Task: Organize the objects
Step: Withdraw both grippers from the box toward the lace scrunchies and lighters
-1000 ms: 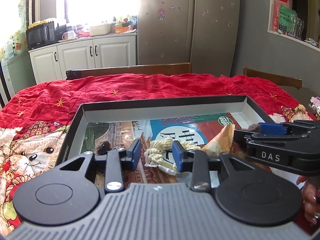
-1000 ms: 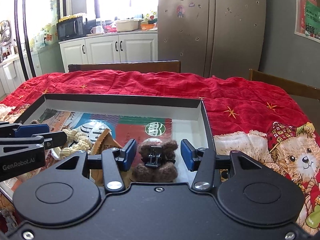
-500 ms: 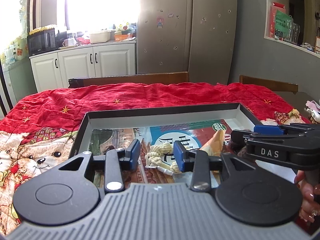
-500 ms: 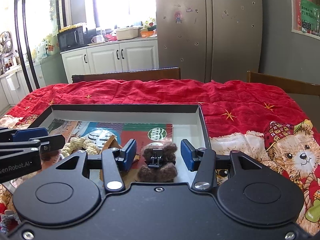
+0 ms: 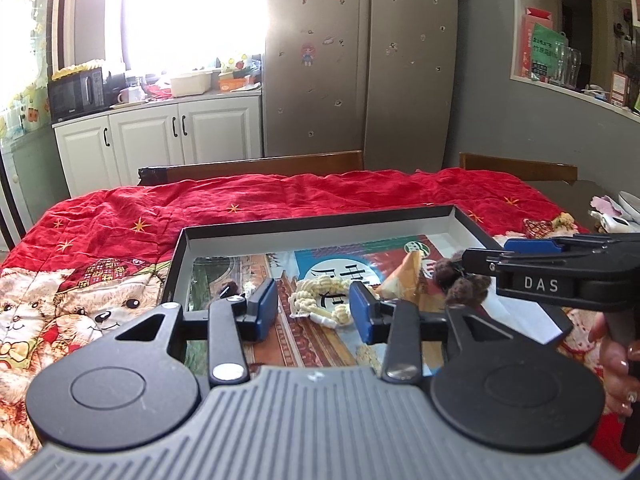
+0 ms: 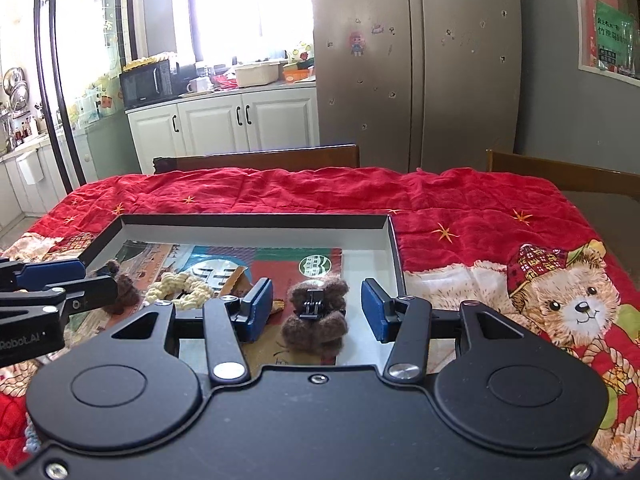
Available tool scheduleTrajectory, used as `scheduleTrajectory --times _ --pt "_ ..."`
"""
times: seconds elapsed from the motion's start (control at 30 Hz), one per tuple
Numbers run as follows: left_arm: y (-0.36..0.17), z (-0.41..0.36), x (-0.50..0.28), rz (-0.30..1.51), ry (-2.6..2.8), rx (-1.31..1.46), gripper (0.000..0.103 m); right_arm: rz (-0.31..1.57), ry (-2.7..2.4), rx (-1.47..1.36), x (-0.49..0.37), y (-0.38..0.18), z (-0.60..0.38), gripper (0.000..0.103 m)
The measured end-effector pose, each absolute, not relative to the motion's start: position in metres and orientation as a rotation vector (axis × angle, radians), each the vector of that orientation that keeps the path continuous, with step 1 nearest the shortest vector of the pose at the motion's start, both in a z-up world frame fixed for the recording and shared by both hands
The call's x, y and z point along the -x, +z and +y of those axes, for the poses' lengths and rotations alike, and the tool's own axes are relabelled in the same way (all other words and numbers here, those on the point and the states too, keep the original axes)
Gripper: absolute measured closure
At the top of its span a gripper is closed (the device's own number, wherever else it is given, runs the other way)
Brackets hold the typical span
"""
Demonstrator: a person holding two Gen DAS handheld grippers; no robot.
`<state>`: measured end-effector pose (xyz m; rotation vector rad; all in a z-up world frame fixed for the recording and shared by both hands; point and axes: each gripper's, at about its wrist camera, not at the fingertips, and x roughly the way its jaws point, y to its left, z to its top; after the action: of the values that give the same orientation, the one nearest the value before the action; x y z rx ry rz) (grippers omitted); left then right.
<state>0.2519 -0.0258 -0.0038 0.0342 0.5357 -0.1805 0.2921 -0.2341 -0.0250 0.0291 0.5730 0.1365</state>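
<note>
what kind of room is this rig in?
Most likely a home kitchen with a dining table. A tall fridge with magnets stands at the back, a microwave sits on a counter over white cabinets, and the work goes on at a table under a red cloth with chairs behind it.

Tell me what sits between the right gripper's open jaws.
A brown fuzzy bear clip lies in the box between the right gripper's jaws, untouched by either; the right wrist view shows it.

My table wears a red quilted cover [image 6: 304, 192] with gold stars and teddy-bear prints. A shallow black-rimmed box tray [image 6: 256, 220] lies flat on it. Wooden chair backs [image 6: 260, 158] beyond.
</note>
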Motion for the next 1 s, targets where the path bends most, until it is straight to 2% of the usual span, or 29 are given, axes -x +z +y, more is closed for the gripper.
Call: scheduleTrajectory --times 0.43,0.57,1.0 --pt "0.009 -0.026 -0.214 0.519 -0.229 -0.074 0.044 0.551 0.166 0.057 -0.246 -0.008 -0.229 0.056" --pt "0.012 -0.027 -0.200 0.511 -0.250 -0.085 0.041 0.537 0.171 0.072 -0.229 -0.002 -0.229 0.056" --pt "-0.001 -0.016 -0.165 0.574 -0.389 -0.076 0.036 0.558 0.213 0.072 -0.175 0.001 -0.238 0.056"
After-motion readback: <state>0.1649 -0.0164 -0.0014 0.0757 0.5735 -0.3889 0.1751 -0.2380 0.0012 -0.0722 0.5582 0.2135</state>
